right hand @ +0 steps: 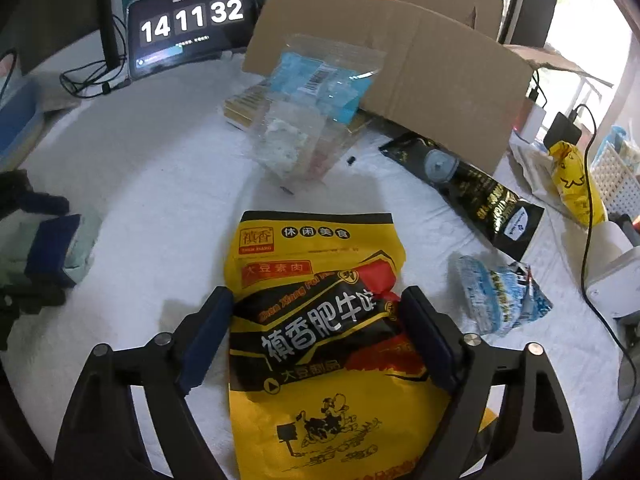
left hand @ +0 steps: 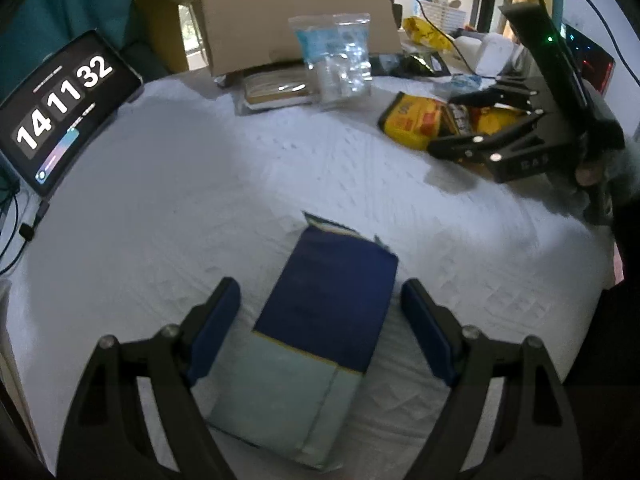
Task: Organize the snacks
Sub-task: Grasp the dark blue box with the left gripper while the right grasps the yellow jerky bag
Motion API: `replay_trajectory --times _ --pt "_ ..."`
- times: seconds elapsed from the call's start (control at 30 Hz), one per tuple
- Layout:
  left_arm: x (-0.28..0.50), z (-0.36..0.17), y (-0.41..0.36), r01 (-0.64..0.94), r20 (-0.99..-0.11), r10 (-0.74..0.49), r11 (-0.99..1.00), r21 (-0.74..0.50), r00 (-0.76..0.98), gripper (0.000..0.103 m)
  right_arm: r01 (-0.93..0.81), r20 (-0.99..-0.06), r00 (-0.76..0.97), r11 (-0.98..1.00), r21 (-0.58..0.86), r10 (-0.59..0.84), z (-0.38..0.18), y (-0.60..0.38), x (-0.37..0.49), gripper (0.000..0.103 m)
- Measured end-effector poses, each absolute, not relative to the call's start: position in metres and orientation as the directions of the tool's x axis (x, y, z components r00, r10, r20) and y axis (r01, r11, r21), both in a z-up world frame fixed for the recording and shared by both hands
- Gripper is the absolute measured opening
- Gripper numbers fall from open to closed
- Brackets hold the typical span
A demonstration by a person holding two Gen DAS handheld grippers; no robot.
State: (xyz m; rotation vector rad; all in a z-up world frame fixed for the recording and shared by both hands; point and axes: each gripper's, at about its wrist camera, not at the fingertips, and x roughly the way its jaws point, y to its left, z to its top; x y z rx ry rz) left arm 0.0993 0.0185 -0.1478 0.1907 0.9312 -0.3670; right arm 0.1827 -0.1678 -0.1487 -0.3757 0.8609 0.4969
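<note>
In the left wrist view my left gripper is open, its fingers on either side of a dark blue and pale green snack packet that lies on the white cloth. In the right wrist view my right gripper is open around a yellow and black snack bag lying flat; the pads look close to or touching the bag's sides. The left wrist view shows the right gripper over that yellow bag at the far right. The blue packet also shows at the left of the right wrist view.
An open cardboard box stands at the back, with a clear zip bag leaning on it. A black pouch, a blue-white wrapper and a yellow bag lie right. A tablet clock stands back left.
</note>
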Motion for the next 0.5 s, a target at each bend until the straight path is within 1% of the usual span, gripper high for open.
replay_trajectory --times 0.07,0.1,0.2,0.27,0.5 --pt "0.099 -0.146 0.019 0.388 -0.803 -0.229 0.922 0.003 0.55 0.069 -0.556 -0.788 0.556 0.823 -0.115 0.265 -0.148 -0.166 0.179 0.077" --pt "0.099 -0.145 0.02 0.387 -0.798 -0.231 0.922 0.002 0.556 0.06 -0.555 -0.785 0.56 0.823 -0.118 0.266 -0.148 -0.165 0.177 0.076" --pt "0.101 -0.145 0.018 0.384 -0.796 -0.232 0.923 0.001 0.56 0.057 -0.562 -0.779 0.555 0.822 -0.093 0.292 -0.144 -0.168 0.172 0.073" --pt "0.103 -0.143 0.018 0.382 -0.792 -0.236 0.924 -0.004 0.563 0.053 -0.567 -0.773 0.554 0.82 -0.077 0.31 -0.141 -0.169 0.167 0.072" --pt "0.112 -0.12 0.019 0.348 -0.74 -0.246 0.937 -0.018 0.626 0.052 -0.551 -0.724 0.59 0.834 -0.037 0.358 -0.116 -0.181 0.157 0.072"
